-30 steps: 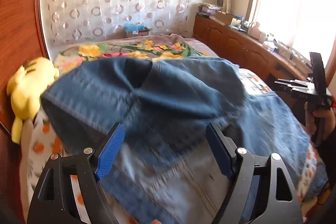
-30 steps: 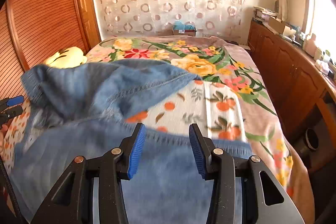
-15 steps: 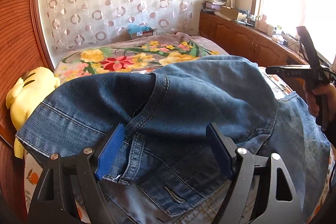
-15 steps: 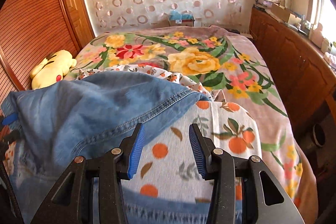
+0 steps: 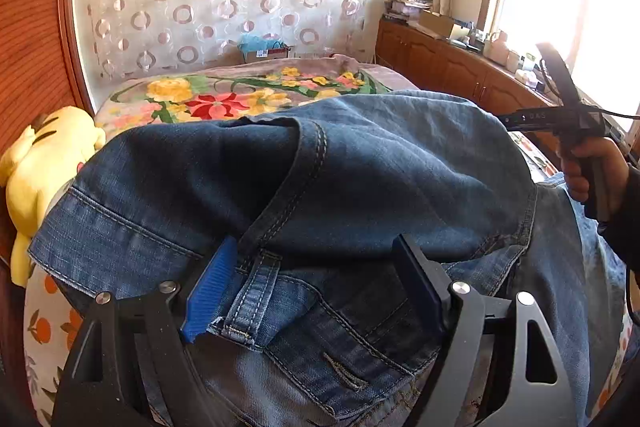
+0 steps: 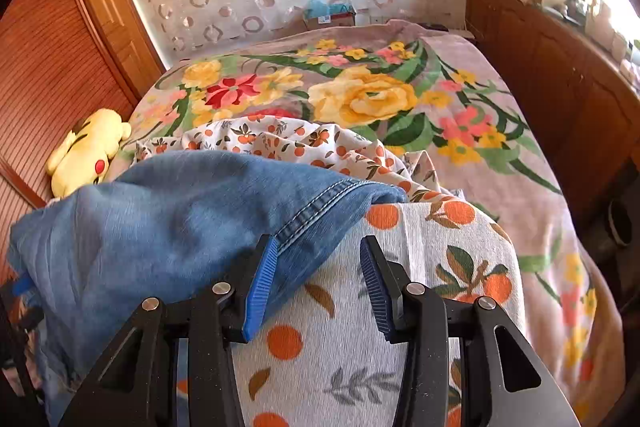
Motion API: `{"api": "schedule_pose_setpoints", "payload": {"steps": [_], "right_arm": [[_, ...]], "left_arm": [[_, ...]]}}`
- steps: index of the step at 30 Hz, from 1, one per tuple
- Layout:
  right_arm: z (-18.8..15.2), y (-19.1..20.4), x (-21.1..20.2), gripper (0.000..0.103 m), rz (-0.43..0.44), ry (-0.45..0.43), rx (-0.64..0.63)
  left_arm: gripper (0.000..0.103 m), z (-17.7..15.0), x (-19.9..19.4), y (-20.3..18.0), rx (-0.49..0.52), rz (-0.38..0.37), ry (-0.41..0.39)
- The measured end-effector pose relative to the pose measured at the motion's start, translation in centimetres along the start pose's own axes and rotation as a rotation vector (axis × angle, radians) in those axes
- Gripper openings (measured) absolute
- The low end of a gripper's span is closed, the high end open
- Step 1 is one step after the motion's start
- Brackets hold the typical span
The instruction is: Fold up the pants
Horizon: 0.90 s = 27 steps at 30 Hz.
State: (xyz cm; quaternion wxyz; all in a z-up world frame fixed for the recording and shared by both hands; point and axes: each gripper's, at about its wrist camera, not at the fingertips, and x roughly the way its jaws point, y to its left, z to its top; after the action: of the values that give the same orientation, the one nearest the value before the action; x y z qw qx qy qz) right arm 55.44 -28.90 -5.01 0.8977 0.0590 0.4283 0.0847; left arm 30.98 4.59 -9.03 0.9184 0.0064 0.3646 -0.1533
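The left gripper [image 5: 316,287], jaws spread wide and pinching nothing, hovers over the jeans [image 5: 360,187], their belt loop by its 9 o'clock finger. The right gripper [image 6: 316,283], jaws half apart and empty, has their stitched edge at 10 o'clock. Dark-washed denim lies bunched on the orange-print sheet [image 6: 440,247]; the legs run out of view.
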Motion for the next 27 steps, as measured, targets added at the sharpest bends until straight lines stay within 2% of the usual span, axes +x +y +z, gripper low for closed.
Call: {"api": "schedule_pose_setpoints", "payload": {"steps": [5, 9, 10, 11, 12, 13, 14, 18, 21, 25, 27], "right_arm": [[1.0, -0.8, 0.8, 0.045, 0.039, 0.02, 0.085], [1.8, -1.0, 1.7, 0.045, 0.028, 0.035, 0.11], [2.0, -0.9, 1.7, 0.04, 0.026, 0.031, 0.107], [2.0, -0.8, 1.6, 0.021, 0.026, 0.03, 0.1], [2.1, -0.6, 1.5, 0.011, 0.026, 0.028, 0.095], [2.1, -0.4, 0.9, 0.005, 0.032, 0.007, 0.087], [2.2, -0.2, 0.3, 0.003, 0.039, -0.02, 0.074], [1.7, 0.3, -5.8, 0.003, 0.025, -0.189, 0.044], [0.2, 0.6, -11.0, 0.003, 0.011, -0.275, 0.009], [-4.1, 0.3, -16.7, 0.003, -0.015, -0.337, 0.004], [-7.4, -0.4, -18.5, 0.003, -0.029, -0.348, -0.004]], "left_arm": [[0.081, 0.0, 0.1, -0.1, -0.003, 0.004, 0.007], [0.081, 0.0, 0.1, -0.1, -0.004, 0.004, 0.011], [0.081, 0.1, 0.1, -0.1, -0.004, 0.003, 0.01], [0.081, 0.1, 0.1, -0.2, -0.004, 0.003, 0.008], [0.081, 0.1, 0.1, -0.2, -0.005, 0.004, 0.006], [0.081, 0.2, 0.0, 0.0, -0.008, 0.001, -0.003], [0.081, 0.1, -0.2, 0.1, -0.014, -0.001, -0.018], [0.081, -0.2, -1.1, 0.4, -0.036, -0.016, -0.074], [0.081, -0.2, -1.2, 0.5, -0.041, -0.018, -0.091], [0.081, -0.3, -1.3, 0.5, -0.031, -0.013, -0.108], [0.081, -0.4, -1.5, 0.6, -0.031, -0.011, -0.117]]}}
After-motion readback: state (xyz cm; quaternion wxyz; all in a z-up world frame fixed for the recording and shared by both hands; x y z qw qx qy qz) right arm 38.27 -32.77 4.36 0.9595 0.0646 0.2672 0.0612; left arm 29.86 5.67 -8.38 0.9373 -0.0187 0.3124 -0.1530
